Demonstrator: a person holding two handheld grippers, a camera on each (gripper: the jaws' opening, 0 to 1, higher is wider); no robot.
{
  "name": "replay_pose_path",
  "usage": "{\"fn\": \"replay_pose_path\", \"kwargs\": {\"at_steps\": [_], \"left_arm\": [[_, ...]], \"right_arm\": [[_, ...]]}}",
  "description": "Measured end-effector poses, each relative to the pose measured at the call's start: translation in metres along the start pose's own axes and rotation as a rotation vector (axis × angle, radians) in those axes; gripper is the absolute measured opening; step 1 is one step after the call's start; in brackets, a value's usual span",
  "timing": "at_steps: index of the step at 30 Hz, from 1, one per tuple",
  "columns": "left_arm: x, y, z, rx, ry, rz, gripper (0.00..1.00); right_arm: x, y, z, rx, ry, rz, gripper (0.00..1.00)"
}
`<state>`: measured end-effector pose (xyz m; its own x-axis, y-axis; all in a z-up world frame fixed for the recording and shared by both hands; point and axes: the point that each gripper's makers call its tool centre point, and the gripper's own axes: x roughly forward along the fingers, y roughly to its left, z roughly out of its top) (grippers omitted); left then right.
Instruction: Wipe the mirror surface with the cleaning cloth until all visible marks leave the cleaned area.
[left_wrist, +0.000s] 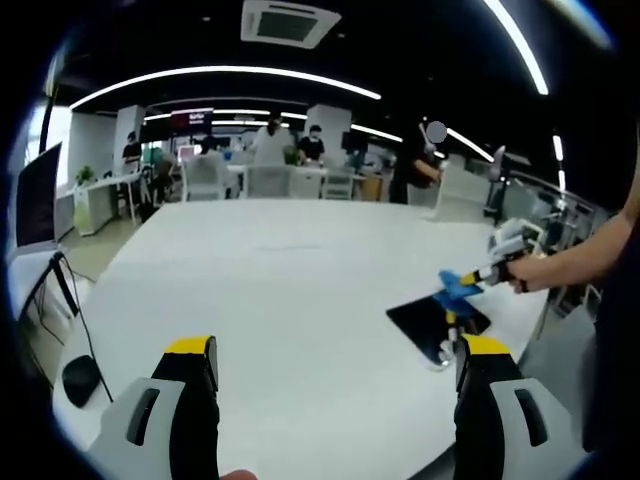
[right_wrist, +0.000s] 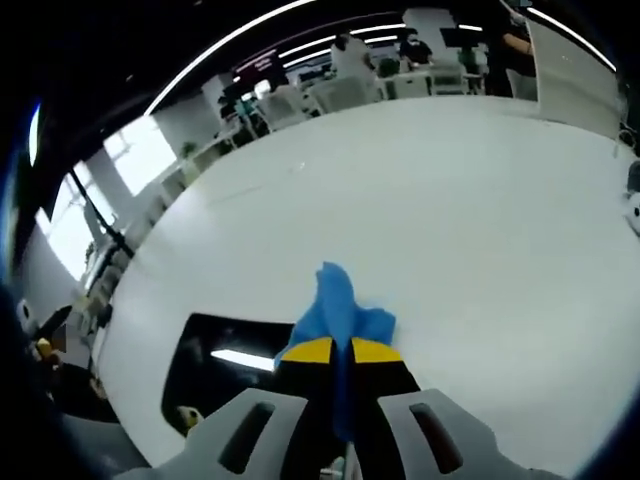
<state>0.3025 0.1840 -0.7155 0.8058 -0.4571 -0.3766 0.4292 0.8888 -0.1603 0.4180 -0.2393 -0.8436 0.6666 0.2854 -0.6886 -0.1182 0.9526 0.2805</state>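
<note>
The mirror (right_wrist: 235, 360) lies flat and dark on the white tabletop (right_wrist: 450, 220), at about 4 o'clock in the left gripper view, near the edge. The right tool (right_wrist: 342, 350) is pinched tight on the blue cloth (right_wrist: 340, 300), which hangs over the mirror's 3 o'clock edge, seemingly poised to wipe. The left tool (left_wrist: 335, 350) stands wide apart, holding nothing, above bare tabletop.

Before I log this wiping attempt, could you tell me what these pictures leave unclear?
- Marks on the mirror: too small and dim in both views.
- Mirror's near edge: right gripper view, hidden by the right gripper and blue cloth.
- Cloth-to-mirror contact: left gripper view, too small.
</note>
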Motion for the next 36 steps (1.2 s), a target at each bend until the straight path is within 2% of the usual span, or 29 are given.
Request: {"fn": "replay_pose_path", "kwargs": {"at_steps": [8, 18, 26, 32, 36], "left_arm": [[-0.003, 0.002, 0.0, -0.001, 0.007, 0.007, 0.99], [0.001, 0.001, 0.004, 0.008, 0.016, 0.002, 0.99], [0.004, 0.001, 0.011, 0.02, 0.015, -0.004, 0.99], [0.009, -0.001, 0.01, 0.034, 0.031, -0.016, 0.99], [0.01, -0.002, 0.016, 0.031, 0.017, -0.02, 0.99]], "right_arm": [[0.01, -0.002, -0.006, -0.008, 0.029, -0.007, 0.0], [0.02, 0.009, -0.015, -0.011, 0.063, 0.002, 0.0], [0.027, 0.022, -0.013, -0.023, 0.079, 0.012, 0.0], [0.031, 0.034, -0.015, -0.026, 0.086, 0.026, 0.0], [0.034, 0.043, -0.016, -0.041, 0.094, 0.036, 0.0]]}}
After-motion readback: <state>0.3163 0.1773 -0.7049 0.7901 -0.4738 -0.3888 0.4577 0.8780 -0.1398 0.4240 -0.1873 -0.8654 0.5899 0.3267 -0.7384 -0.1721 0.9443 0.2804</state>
